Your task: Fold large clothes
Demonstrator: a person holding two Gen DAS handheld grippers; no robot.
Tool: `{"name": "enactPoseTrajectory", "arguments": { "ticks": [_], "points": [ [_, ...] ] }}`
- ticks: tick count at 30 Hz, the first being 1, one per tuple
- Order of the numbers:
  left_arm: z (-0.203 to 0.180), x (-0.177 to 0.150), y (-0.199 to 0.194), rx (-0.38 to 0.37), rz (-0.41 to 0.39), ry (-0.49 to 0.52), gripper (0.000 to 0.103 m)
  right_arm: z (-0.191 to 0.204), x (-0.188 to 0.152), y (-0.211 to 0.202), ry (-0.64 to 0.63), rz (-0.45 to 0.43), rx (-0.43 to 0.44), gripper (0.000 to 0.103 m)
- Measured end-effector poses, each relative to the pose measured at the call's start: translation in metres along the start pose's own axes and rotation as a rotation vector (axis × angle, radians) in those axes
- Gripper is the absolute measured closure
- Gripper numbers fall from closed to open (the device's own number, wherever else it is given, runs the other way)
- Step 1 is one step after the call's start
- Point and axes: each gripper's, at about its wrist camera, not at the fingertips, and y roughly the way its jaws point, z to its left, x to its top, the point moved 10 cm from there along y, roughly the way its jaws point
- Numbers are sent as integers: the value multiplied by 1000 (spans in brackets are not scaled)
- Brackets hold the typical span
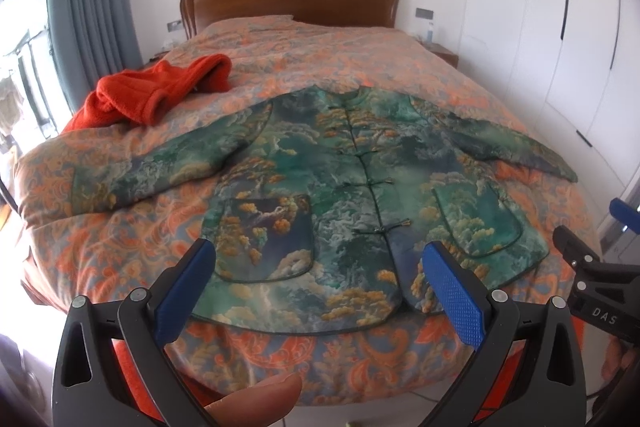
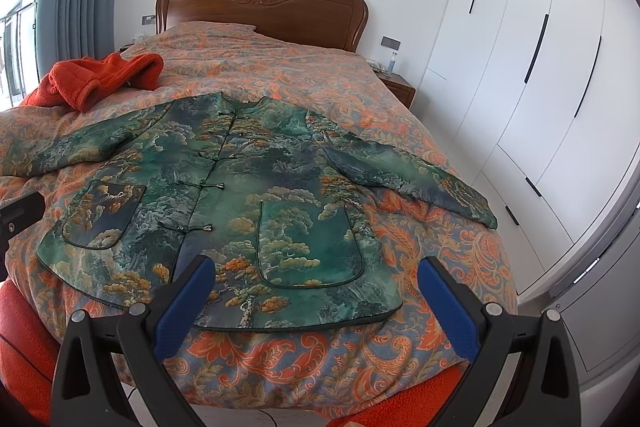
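Red garment (image 1: 160, 93) well clear of jacket (image 1: 360, 195)

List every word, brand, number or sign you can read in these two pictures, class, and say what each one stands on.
"DAS": white letters on the black body of the right gripper, seen at the right edge of the left wrist view; the word may run on out of sight.
Nothing else is readable: the green jacket, bed cover and wardrobe doors show no text.

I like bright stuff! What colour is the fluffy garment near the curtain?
The fluffy fleece garment is orange-red, clearest in the left wrist view.
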Motion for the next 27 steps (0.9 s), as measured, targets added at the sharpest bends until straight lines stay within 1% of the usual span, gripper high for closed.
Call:
{"name": "enactPoseTrajectory", "arguments": {
  "ticks": [5,12,17,22,27],
  "points": [
    [5,-3,2,15,5,3,0,-1,2,-3,20,-12,2,0],
    [11,-1,-3,11,-4,-1,0,-2,4,-2,32,-13,7,0],
    [10,-2,-2,19,-6,15,0,-4,5,-5,35,-24,11,0],
    [9,-6,0,6,10,13,0,-11,4,-5,47,-23,-2,0],
    [10,-4,-5,11,1,13,0,-21,4,-10,64,-28,-18,0]
  ]
}}
